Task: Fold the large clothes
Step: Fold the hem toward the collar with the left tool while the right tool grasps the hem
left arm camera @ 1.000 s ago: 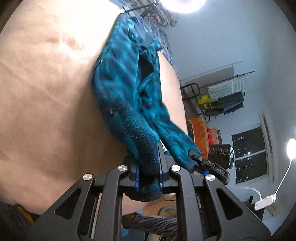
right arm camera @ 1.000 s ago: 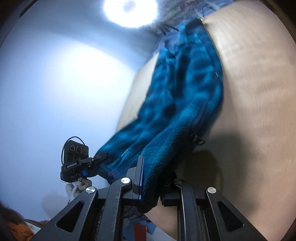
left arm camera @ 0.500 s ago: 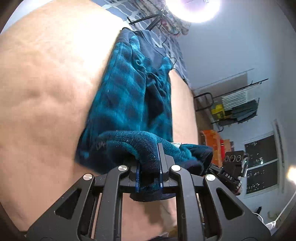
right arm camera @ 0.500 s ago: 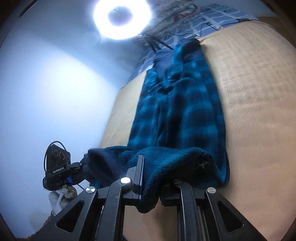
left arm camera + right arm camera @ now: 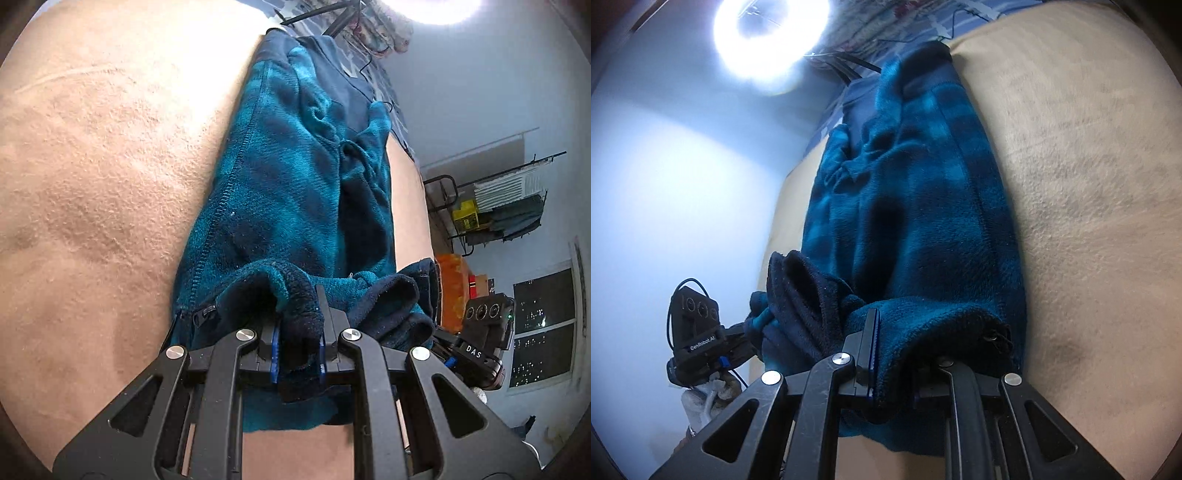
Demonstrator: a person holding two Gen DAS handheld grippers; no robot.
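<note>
A: We start with the surface: a tan, softly textured bed cover (image 5: 103, 177) runs under everything, and a pale wall rises beside it.

B: Nearest to us, the left tongs (image 5: 298, 332) pinch a dark folded hem of the blue plaid fleece garment (image 5: 295, 192), their blue pads pressed against the cloth on both sides.

A: We see the same on the other side. The right tongs (image 5: 892, 354) clamp a thick fold of that fleece, which bulges over the jaws and hides part of them.

B: So both pairs are closed on the garment, each at a near corner, with the hem doubled over between them.

A: In the right wrist view the left tongs show at the lower left, held by a gloved hand (image 5: 709, 395).

B: And in the left wrist view we catch the other device at the right edge. A zip (image 5: 218, 229) runs up the garment's left edge.

A: Beyond the held hem, the rest of the fleece lies flat on the bed cover, stretching away from us with some rumpled folds near its far end.

B: Farther off we see a bright ring light (image 5: 772, 40), a metal rack (image 5: 506, 206) by the wall and a dark window (image 5: 543, 321).
</note>
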